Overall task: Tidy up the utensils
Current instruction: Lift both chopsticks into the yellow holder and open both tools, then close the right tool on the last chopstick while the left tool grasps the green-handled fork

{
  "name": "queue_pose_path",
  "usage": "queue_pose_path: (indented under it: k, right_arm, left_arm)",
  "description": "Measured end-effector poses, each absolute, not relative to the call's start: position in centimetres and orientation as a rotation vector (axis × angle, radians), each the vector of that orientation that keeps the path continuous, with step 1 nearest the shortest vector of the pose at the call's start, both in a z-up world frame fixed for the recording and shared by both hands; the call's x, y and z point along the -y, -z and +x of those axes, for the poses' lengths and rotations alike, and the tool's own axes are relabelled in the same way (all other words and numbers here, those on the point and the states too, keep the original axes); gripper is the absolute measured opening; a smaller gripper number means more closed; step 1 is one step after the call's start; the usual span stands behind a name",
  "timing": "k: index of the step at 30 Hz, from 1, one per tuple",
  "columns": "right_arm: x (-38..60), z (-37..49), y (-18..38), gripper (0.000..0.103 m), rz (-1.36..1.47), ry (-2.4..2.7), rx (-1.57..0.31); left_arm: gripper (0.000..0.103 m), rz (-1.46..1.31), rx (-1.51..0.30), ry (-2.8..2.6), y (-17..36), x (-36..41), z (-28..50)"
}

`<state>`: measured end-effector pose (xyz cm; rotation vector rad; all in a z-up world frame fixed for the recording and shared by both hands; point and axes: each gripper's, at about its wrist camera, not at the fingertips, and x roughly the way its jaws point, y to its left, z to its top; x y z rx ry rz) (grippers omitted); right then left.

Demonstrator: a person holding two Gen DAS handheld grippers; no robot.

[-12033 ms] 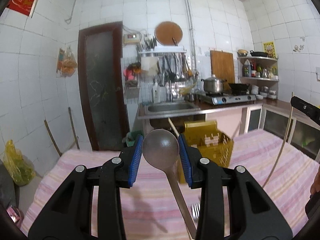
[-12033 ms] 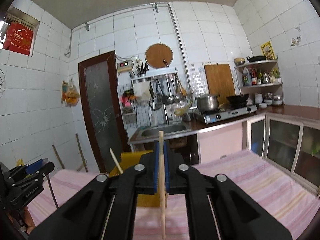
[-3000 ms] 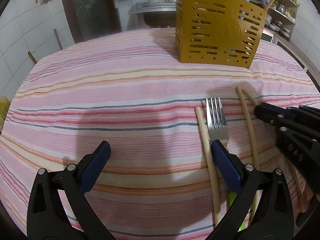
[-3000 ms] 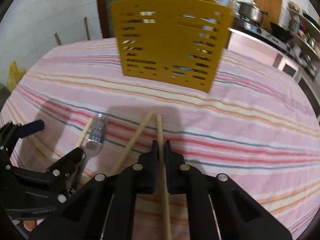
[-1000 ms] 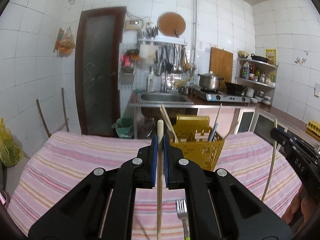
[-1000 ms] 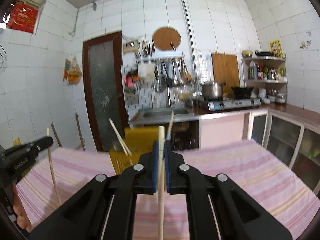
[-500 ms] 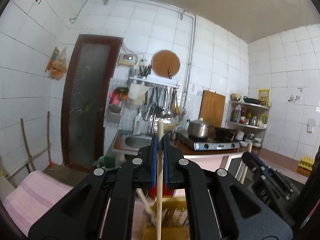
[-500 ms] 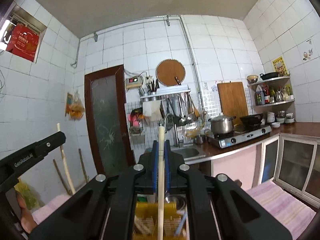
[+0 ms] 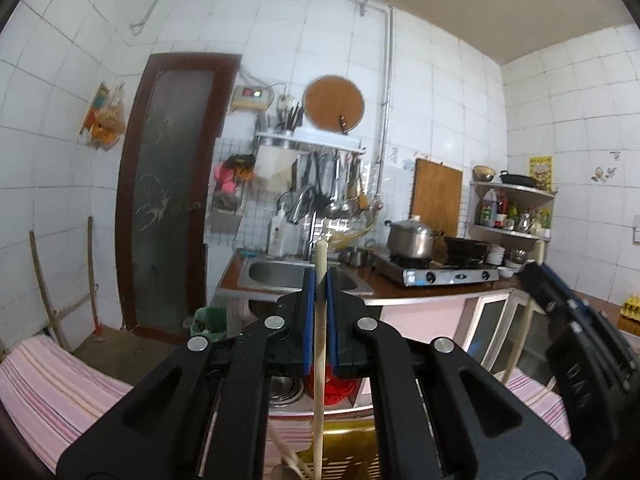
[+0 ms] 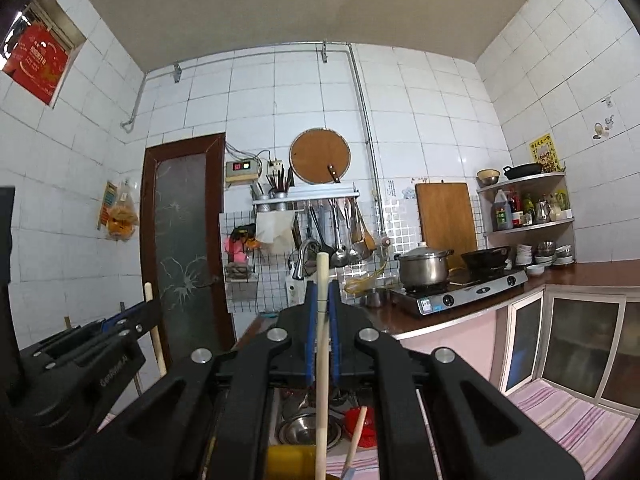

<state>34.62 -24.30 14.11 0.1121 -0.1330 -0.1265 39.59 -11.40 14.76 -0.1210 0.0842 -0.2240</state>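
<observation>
Got both tongs, left tongs (image 9: 319, 316) and right tongs (image 10: 322, 328), each pinching an upright chopstick (image 9: 319, 344) over the yellow holder (image 9: 344, 452) just below, and my worry is they'll clip its rim or the utensils already inside if I drop crooked.

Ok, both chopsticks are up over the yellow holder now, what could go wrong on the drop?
1. The left gripper grips its chopstick near the top, so the long lower end could swing and miss the yellow holder.
2. The right gripper's chopstick may snag utensils already standing in the holder.
3. The grippers are close together and could collide.
</observation>
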Motion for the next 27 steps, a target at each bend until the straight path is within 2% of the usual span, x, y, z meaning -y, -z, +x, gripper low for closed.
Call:
queue_pose_path:
  k: [9,11,12,13,15,21,27]
  right_arm:
    - [24.5,35.4,-12.6,0.007,0.067,0.098,-0.008]
    - [24.9,35.5,-13.1,0.008,0.07,0.098,-0.072]
    - [25.1,35.5,-13.4,0.013,0.071,0.102,-0.101]
    - [25.4,35.3,-13.7,0.036,0.07,0.116,-0.134]
    - [25.9,34.4,-14.3,0.064,0.072,0.144,-0.151]
    - [26.5,30.0,-14.4,0.064,0.068,0.172,-0.258]
    - [24.8,26.6,-9.2,0.064,0.076,0.156,-0.434]
  left_arm:
    - [0.005,-0.105,-0.206,0.213,-11.5,10.2,40.3]
    - [0.014,-0.104,-0.237,0.208,-12.3,9.5,39.9]
    - [0.032,-0.106,-0.244,0.192,-12.9,9.1,39.5]
    - [0.055,-0.107,-0.246,0.176,-13.4,8.8,39.0]
    - [0.067,-0.084,-0.24,0.128,-14.7,7.7,37.4]
    - [0.096,-0.042,-0.346,0.112,-15.3,4.3,33.3]
    - [0.098,0.006,-0.495,0.027,-9.8,1.2,29.3]
